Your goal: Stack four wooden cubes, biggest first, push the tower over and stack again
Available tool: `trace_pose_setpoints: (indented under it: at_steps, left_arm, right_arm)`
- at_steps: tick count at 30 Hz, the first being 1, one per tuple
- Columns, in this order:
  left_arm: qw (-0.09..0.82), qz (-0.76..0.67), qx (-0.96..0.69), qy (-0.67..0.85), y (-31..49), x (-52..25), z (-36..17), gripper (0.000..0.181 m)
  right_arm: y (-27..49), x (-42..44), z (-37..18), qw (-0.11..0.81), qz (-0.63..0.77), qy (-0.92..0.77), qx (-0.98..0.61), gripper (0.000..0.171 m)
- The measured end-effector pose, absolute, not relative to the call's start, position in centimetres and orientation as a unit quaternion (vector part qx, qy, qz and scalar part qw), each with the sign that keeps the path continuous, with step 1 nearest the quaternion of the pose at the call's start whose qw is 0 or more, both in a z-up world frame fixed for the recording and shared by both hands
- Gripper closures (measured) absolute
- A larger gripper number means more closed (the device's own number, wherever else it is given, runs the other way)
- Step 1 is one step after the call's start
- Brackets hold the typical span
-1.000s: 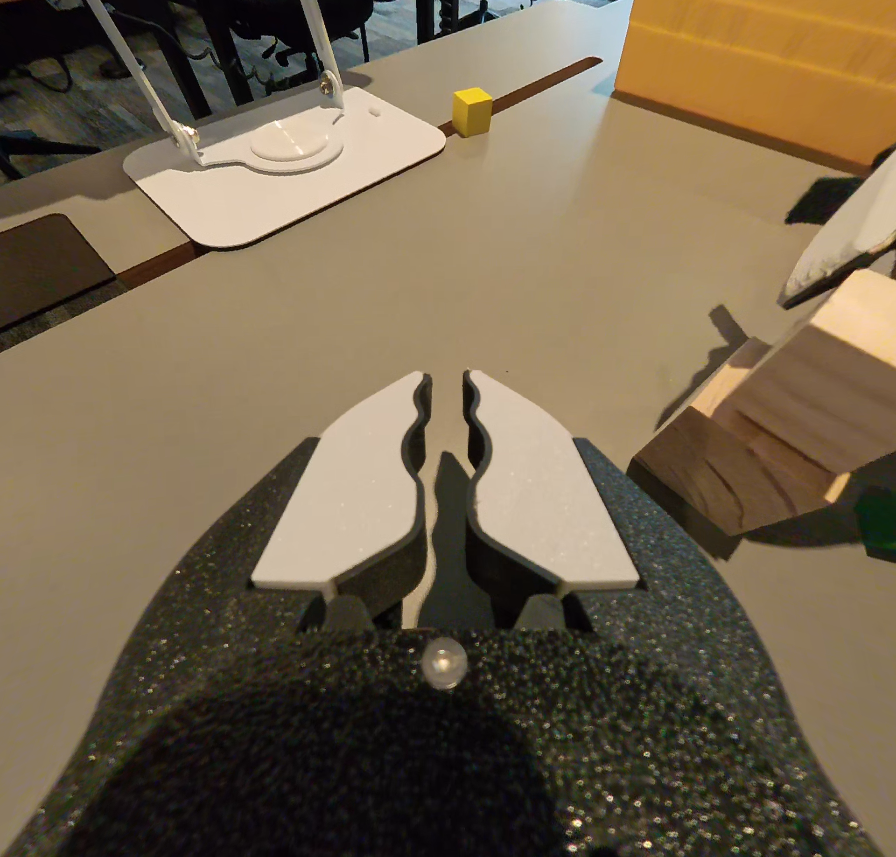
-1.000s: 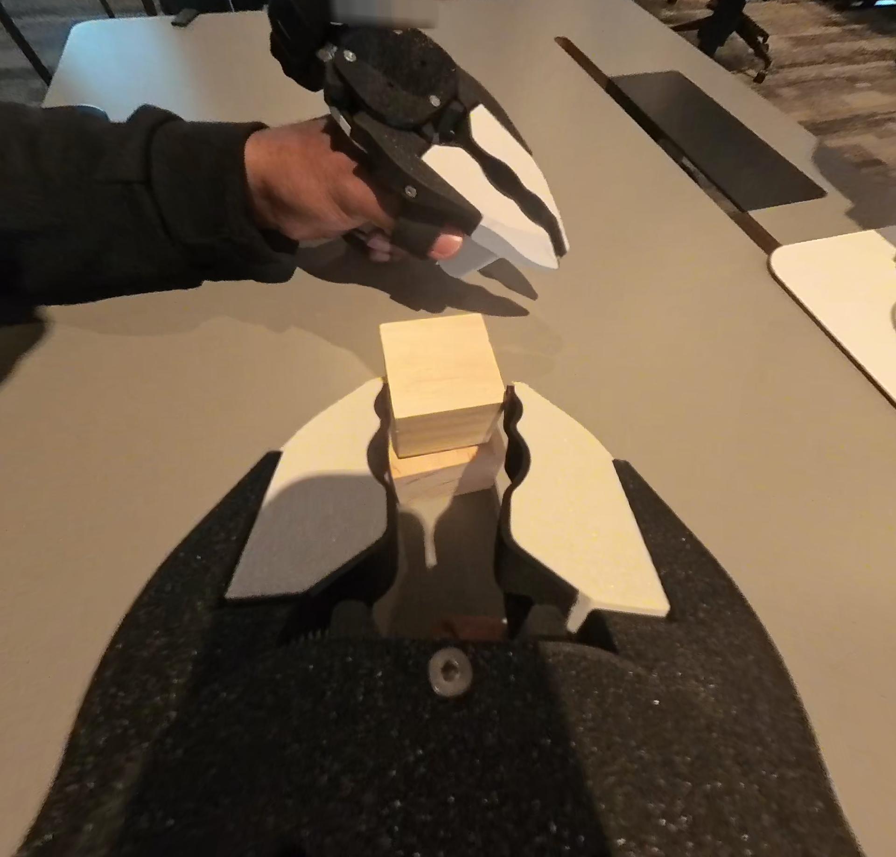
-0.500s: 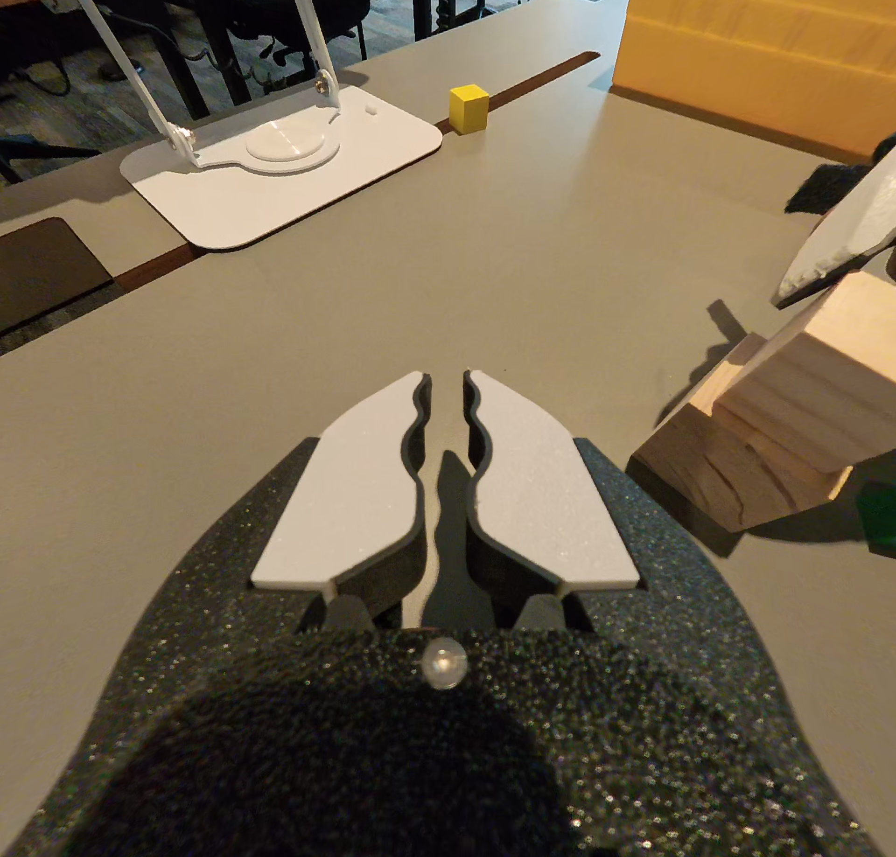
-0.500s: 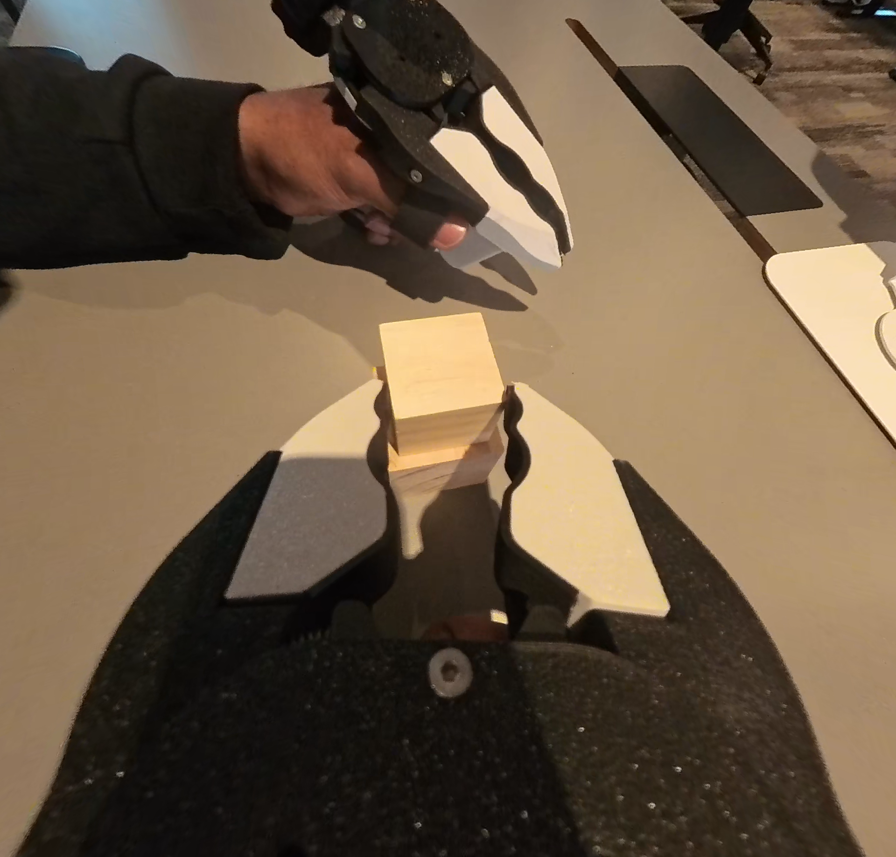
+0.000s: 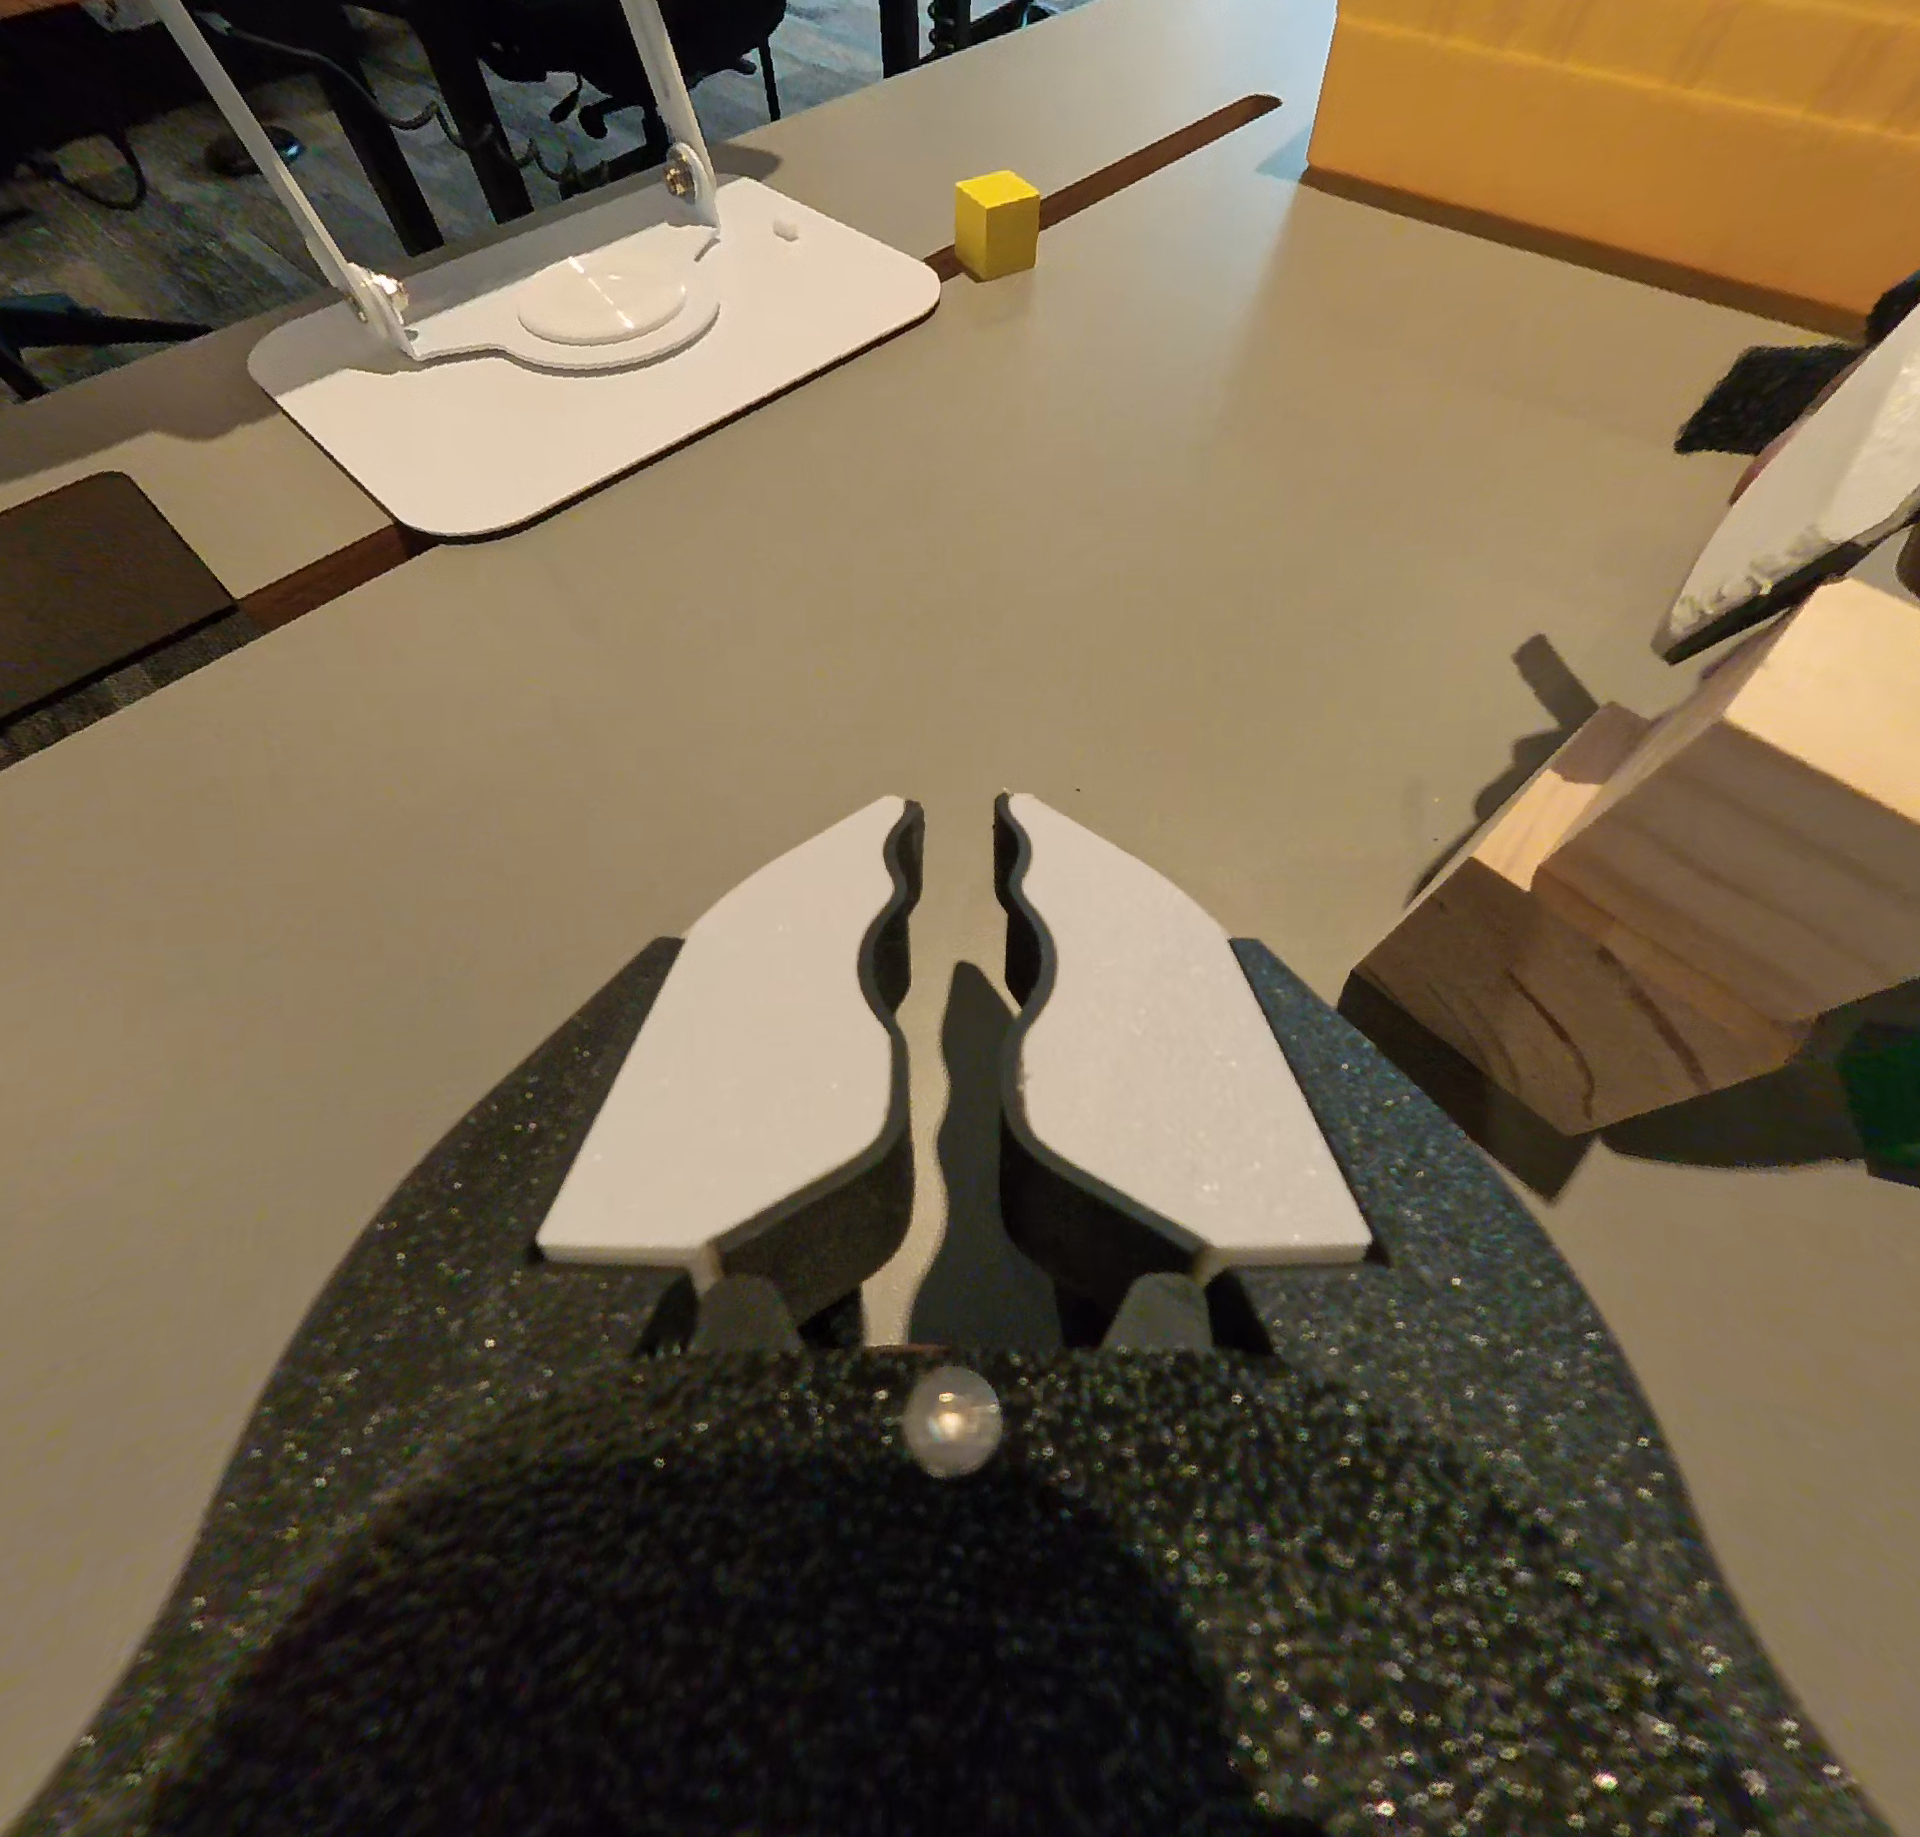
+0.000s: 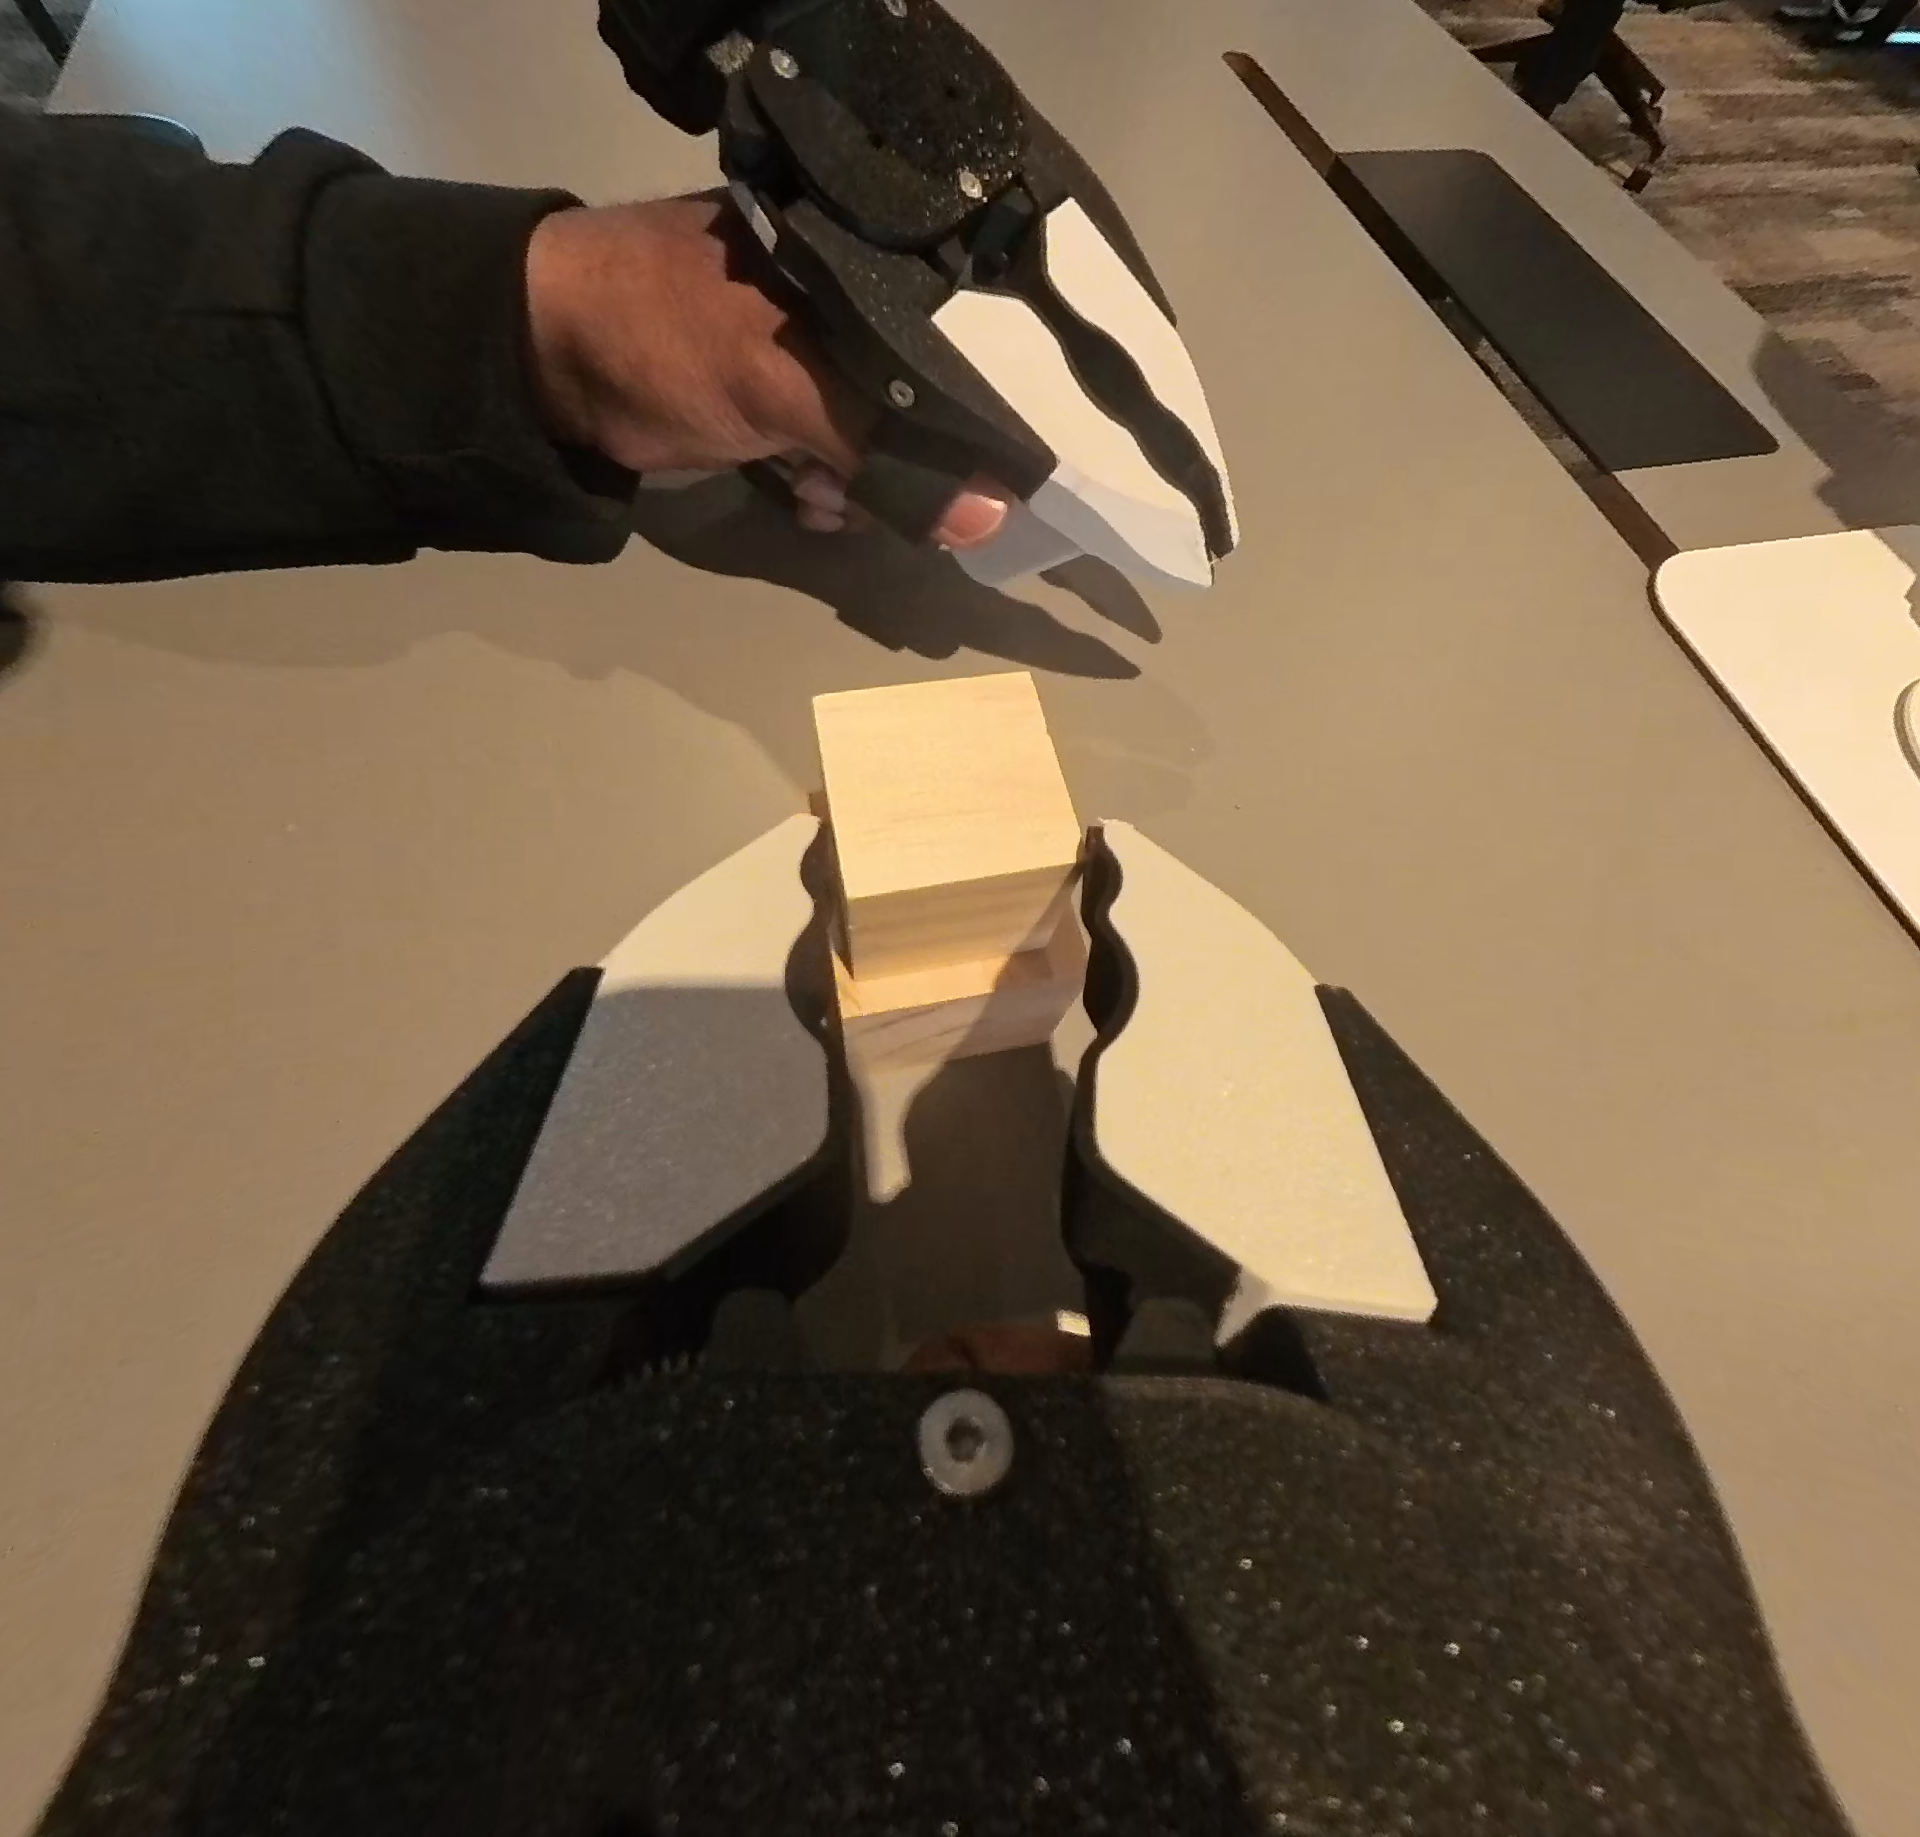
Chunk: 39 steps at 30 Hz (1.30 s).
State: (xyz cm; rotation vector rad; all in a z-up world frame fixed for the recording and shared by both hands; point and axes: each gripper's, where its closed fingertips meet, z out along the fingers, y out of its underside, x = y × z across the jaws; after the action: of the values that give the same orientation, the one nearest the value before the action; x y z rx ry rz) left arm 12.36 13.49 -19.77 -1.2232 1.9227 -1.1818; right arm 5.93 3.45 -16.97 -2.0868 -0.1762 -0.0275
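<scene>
My right tool (image 6: pixel 951 852) clamps the top cube (image 6: pixel 940 785), hiding most of the cube beneath (image 6: pixel 951 1008) on the table (image 6: pixel 416 852). My left tool (image 5: pixel 954 816) hovers nearly closed, empty.

table: grey top (image 5: pixel 727 644), dark seam running along it (image 5: pixel 1132 161)
near my left gripper: big wooden cube (image 5: pixel 1621 977) flat on the table
far side: white lamp base (image 5: pixel 582 374), small yellow cube (image 5: pixel 997 227) just beside it
far right corner: yellow box (image 5: pixel 1621 94)

cubes (image 6: pixel 940 779) pale wood | small cube (image 5: pixel 996 226) yellow | table (image 5: pixel 1039 582) grey-beige
</scene>
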Motion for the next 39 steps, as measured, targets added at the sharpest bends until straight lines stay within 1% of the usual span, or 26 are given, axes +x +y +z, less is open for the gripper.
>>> trace_pose_setpoints:
  at_steps: [1,20,26,30,34,37,39]
  left_arm:
    - [0.283,-0.441,-0.457,0.719,13.5,12.4,-19.8,0.168]
    - [0.284,-0.441,-0.455,0.720,13.4,12.4,-19.8,0.168]
    - [0.284,-0.441,-0.455,0.720,13.4,12.4,-19.8,0.168]
    - [0.283,-0.442,-0.455,0.719,13.4,12.4,-19.8,0.168]
    - [0.282,-0.444,-0.455,0.718,13.4,12.3,-19.7,0.168]
    - [0.283,-0.443,-0.454,0.719,13.4,12.3,-19.7,0.168]
    - [0.283,-0.441,-0.453,0.721,13.3,12.3,-19.8,0.168]
  right_arm:
    - [3.5,5.9,-17.0,0.500,-0.012,-0.073,-0.863,0.126]
    - [3.4,6.1,-16.8,0.502,-0.021,-0.072,-0.862,0.124]
    - [3.3,5.8,-16.9,0.499,-0.018,-0.080,-0.863,0.113]
    - [2.8,6.2,-16.3,0.501,-0.015,-0.086,-0.861,0.102]
    - [1.3,7.7,-15.1,0.520,0.008,-0.087,-0.850,0.099]
    - [-0.1,9.7,-14.8,0.536,0.024,-0.088,-0.839,0.103]
    - [-0.7,13.0,-15.7,0.538,0.002,-0.053,-0.841,0.105]
